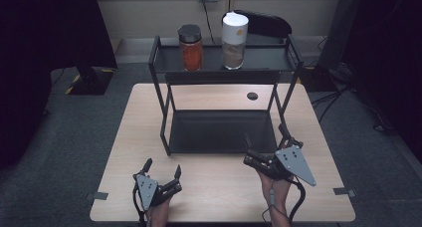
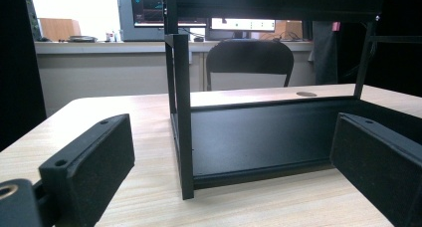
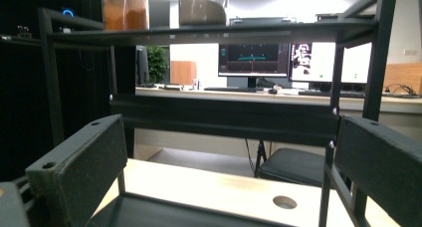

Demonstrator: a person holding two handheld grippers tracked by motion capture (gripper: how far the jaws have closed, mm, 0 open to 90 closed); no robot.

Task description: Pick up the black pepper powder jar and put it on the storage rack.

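We hold both grippers released near the black rack (image 1: 224, 130) on the counter (image 1: 134, 137): left gripper (image 1: 162, 171) before its front-left leg, right gripper (image 1: 264, 137) at its front-right corner, jaws holding nothing.

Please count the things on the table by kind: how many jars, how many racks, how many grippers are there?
Jars: 2, the red-filled jar and the white-lidded jar, both on the top shelf
Racks: 1, the black rack
Grippers: 2, the left gripper and the right gripper, both open
Total: 5
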